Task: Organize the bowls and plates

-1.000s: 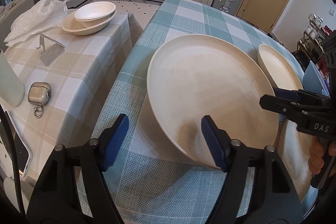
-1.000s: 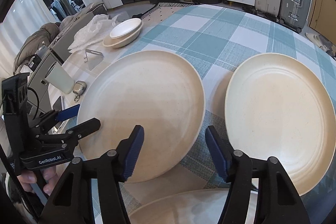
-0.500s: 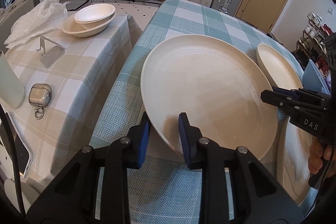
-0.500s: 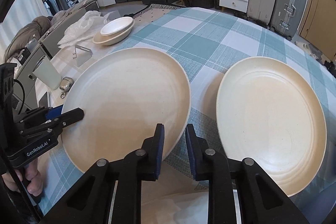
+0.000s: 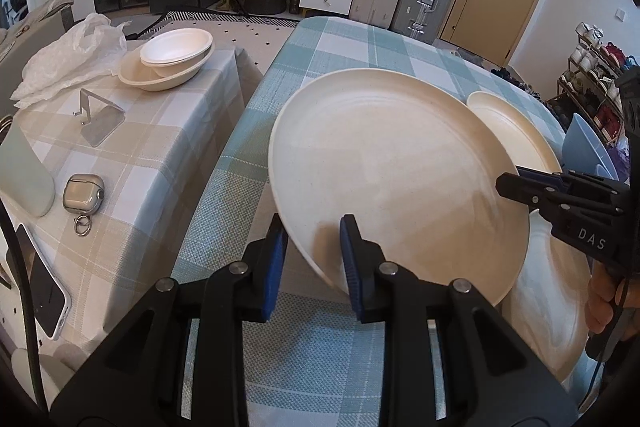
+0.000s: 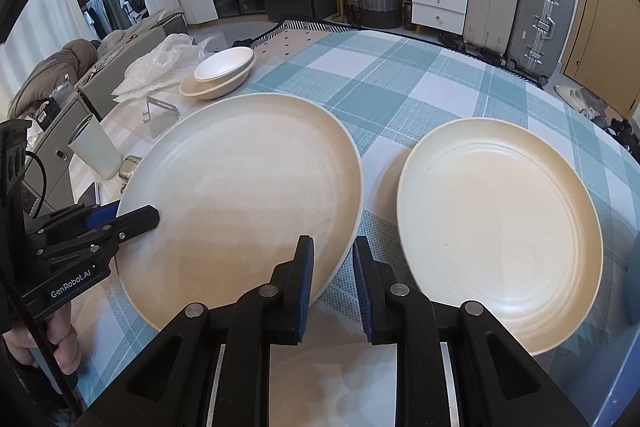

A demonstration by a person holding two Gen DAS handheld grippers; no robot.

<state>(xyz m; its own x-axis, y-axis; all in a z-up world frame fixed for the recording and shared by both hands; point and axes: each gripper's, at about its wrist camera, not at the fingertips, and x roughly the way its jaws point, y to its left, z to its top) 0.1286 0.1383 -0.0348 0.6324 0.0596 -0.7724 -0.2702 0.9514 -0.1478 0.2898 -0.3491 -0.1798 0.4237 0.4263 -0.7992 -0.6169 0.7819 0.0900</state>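
**Two Grippers, One Big Plate: It Could Slip**

On the far left sits a side table with a beige checked cloth (image 5: 132,163). It holds two stacked bowls (image 5: 168,61), a small earbud case (image 5: 83,193) and a phone (image 5: 44,301) close to the edge. If the plate swings that way, it can knock these things down.

Next comes the left gripper (image 5: 312,259). Its jaws are nearly closed, and the blue pads pinch the near rim of the big plate (image 5: 392,171). The plate is tipped, with its near edge up off the blue checked table (image 5: 320,75). The pads hold only a thin bit of rim (not much to hang on to), so the smooth plate can slide out if the hand tilts more.

In the right wrist view, the right gripper (image 6: 332,283) is also squeezed almost shut, on the other side of the same rim. Both hands share one plate. If one hand goes up faster than the other, the plate twists and can pop free.

Just to the right lies a second plate (image 6: 500,227), flat on the table. A third plate (image 5: 556,311) lies partly under the lifted one. A dropped plate lands on these and can crack or chip them.
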